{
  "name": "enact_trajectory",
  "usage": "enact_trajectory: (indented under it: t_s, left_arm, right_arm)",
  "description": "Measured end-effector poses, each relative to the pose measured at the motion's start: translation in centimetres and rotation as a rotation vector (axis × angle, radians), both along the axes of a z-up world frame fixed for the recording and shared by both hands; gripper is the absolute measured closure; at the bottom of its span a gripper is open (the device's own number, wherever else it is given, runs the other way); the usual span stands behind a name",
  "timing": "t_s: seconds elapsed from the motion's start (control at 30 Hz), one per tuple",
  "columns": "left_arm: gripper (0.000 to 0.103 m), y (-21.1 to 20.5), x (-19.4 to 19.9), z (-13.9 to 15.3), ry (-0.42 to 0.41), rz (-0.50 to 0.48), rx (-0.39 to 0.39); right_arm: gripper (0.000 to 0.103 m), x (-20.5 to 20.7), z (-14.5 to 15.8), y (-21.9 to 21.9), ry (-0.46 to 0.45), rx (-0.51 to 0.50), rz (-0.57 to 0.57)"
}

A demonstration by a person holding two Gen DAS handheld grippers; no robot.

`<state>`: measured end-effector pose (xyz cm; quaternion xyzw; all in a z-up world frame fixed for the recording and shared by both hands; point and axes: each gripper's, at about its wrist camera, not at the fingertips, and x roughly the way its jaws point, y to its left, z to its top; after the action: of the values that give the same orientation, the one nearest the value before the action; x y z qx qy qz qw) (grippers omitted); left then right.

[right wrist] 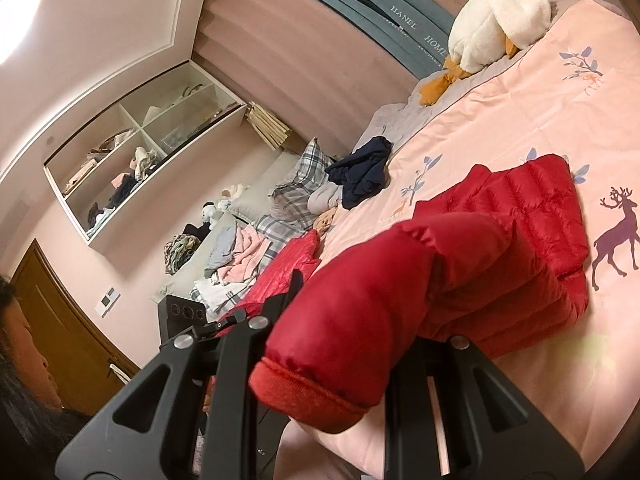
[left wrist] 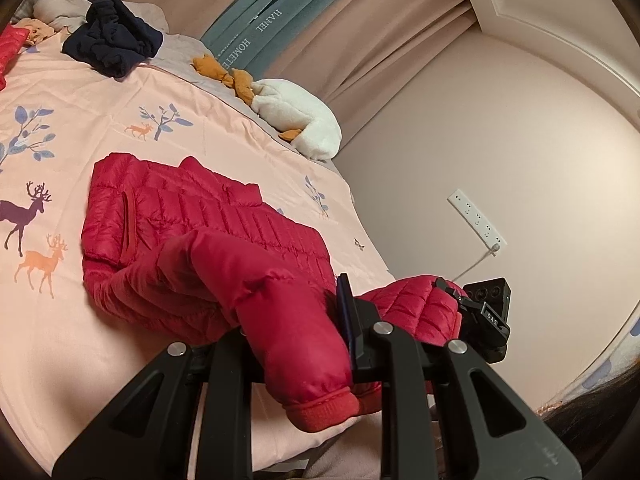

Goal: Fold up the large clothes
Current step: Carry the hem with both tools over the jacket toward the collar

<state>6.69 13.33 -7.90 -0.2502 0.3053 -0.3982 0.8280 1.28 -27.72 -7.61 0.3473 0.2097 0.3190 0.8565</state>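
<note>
A red puffer jacket (left wrist: 192, 216) lies partly folded on the pink deer-print bedspread (left wrist: 80, 344). My left gripper (left wrist: 296, 332) is shut on one sleeve (left wrist: 280, 320), whose ribbed cuff (left wrist: 324, 410) hangs toward the camera; one finger is hidden behind the sleeve. In the same view, my right gripper (left wrist: 480, 312) grips the other sleeve at the right. In the right wrist view, my right gripper (right wrist: 356, 312) is shut on that other sleeve (right wrist: 384, 292), with its cuff (right wrist: 304, 388) nearest the lens. The left gripper (right wrist: 192, 316) shows at the left, holding red fabric.
A navy garment (left wrist: 112, 40) and a white goose plush (left wrist: 296, 116) lie near the headboard. More clothes (right wrist: 236, 248) are heaped beside plaid pillows. A power strip (left wrist: 476, 218) is on the wall, and open shelves (right wrist: 136, 156) stand near a door. A person's head (right wrist: 24, 360) is at the left.
</note>
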Motion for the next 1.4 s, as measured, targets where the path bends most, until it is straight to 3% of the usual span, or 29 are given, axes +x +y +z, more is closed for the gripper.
enact_trajectory:
  t_s: [0.6,1.13,1.4]
  left_arm:
    - [0.082,-2.3,4.0,1.2,-0.028,0.099,0.19]
    - [0.082,-2.9,8.4,0.9,0.002,0.137,0.23]
    - [0.082,-2.9,12.5,0.1,0.034,0.176,0.236]
  right_arm:
    - [0.084,4.9,-0.3,-1.4,0.023,-0.037,-0.066]
    - [0.084,9.3,-0.9,-2.2,0.059,-0.066,-0.122]
    - [0.084,13.4,-1.5,-2.7,0.088,-0.145,-0.185]
